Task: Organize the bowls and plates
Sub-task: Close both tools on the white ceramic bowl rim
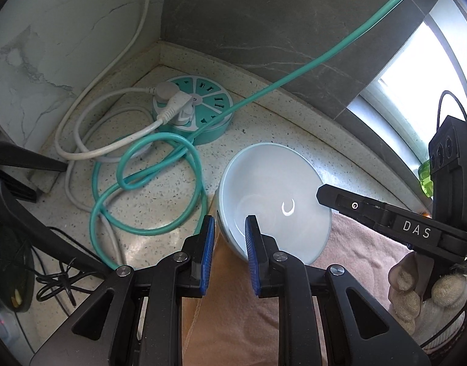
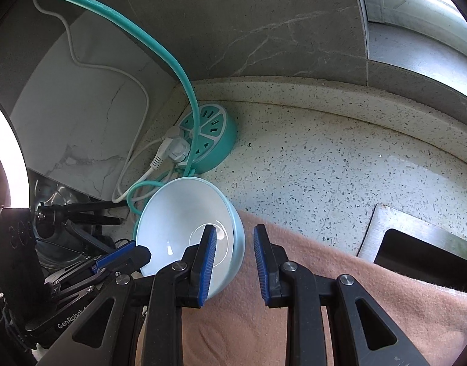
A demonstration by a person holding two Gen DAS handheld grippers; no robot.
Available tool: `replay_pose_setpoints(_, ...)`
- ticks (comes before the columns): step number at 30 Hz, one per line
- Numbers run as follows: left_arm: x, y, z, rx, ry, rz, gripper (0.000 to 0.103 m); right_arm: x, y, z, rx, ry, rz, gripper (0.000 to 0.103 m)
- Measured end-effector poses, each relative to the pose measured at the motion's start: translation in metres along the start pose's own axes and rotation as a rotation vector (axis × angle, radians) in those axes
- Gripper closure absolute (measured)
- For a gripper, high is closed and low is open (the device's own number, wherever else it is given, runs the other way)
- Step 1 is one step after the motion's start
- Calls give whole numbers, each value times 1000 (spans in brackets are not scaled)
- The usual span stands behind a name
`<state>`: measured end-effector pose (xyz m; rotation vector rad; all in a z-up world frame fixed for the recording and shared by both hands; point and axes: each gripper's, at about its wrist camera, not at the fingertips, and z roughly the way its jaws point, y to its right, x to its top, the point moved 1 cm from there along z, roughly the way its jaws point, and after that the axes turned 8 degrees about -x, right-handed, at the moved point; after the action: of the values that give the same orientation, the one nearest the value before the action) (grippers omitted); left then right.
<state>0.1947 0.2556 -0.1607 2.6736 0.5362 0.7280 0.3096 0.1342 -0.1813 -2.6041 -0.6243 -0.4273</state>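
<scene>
A pale blue bowl (image 1: 273, 195) sits at the edge of a pink cloth (image 1: 355, 244) on the speckled counter; it also shows in the right wrist view (image 2: 184, 213). My left gripper (image 1: 230, 244) is open with its jaws astride the bowl's near-left rim, one finger inside and one outside. My right gripper (image 2: 235, 253) is open too, astride the bowl's right rim, its left finger over the inside. The right gripper's fingertip (image 1: 325, 193) shows over the bowl's right side in the left wrist view. No plates are in view.
A teal round power strip (image 1: 193, 109) stands in the counter corner with a white plug and looped teal cable (image 1: 148, 183) and white cable. A metal sink edge (image 2: 416, 244) lies to the right. A steel pot (image 2: 59, 201) sits at the left. Marble walls (image 1: 264, 15) stand behind.
</scene>
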Motion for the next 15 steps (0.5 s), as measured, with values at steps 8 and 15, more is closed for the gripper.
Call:
replay_pose_setpoints(8,0,0,4,-2,-8,8,84,-1,-4,8,-5,-12,-13,82)
replay_pose_setpoints(15,1,0,6,-3,-7,13,85,0,-6,11,-8,-17,-27,89)
